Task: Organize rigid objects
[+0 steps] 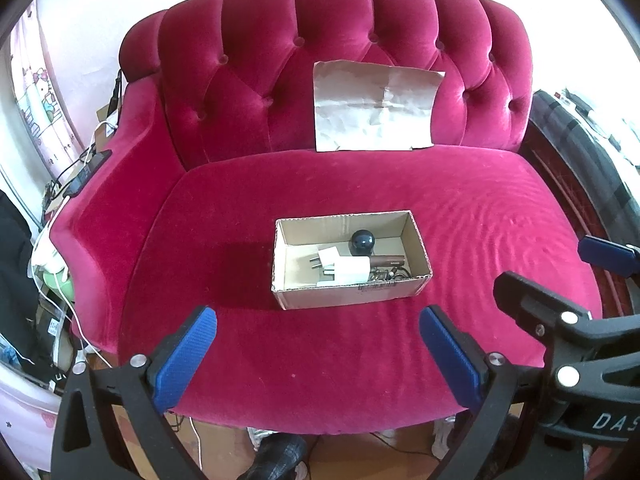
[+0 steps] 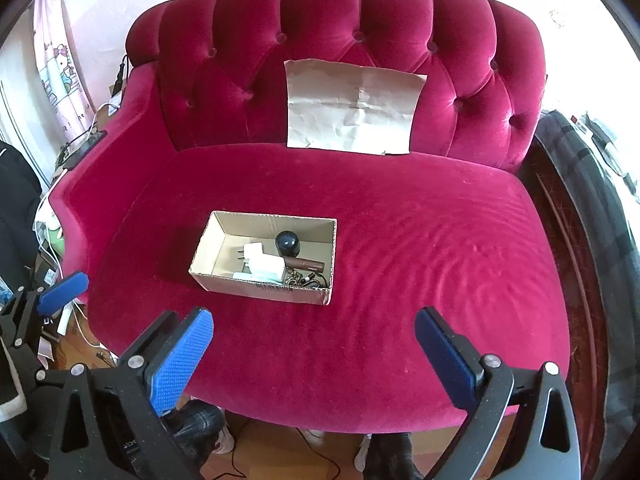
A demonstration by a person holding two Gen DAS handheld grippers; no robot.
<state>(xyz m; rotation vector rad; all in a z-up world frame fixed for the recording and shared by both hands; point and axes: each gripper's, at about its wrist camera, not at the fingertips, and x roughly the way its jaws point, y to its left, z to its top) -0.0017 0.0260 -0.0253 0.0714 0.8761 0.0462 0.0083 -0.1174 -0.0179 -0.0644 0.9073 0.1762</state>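
An open cardboard box [image 1: 416, 240] [image 2: 212, 236] sits in the middle of the red velvet sofa seat [image 1: 500, 220] [image 2: 440, 240]. Inside it lie a dark round ball [image 1: 362, 240] [image 2: 287, 241], white plug adapters [image 1: 344, 268] [image 2: 262, 264], a brown cylinder [image 1: 386, 260] [image 2: 306, 266] and some metal keys or cable [image 1: 386, 277] [image 2: 306, 281]. My left gripper [image 1: 318, 330] is open and empty, held in front of the box. My right gripper [image 2: 314, 334] is open and empty, in front and right of the box. It also shows in the left wrist view [image 1: 608, 256].
A creased sheet of paper [image 1: 374, 106] [image 2: 352, 106] leans on the sofa back. Cables and clutter [image 1: 60, 208] lie left of the armrest. A dark striped blanket [image 2: 600, 200] lies to the right. Shoes and wires are on the floor below.
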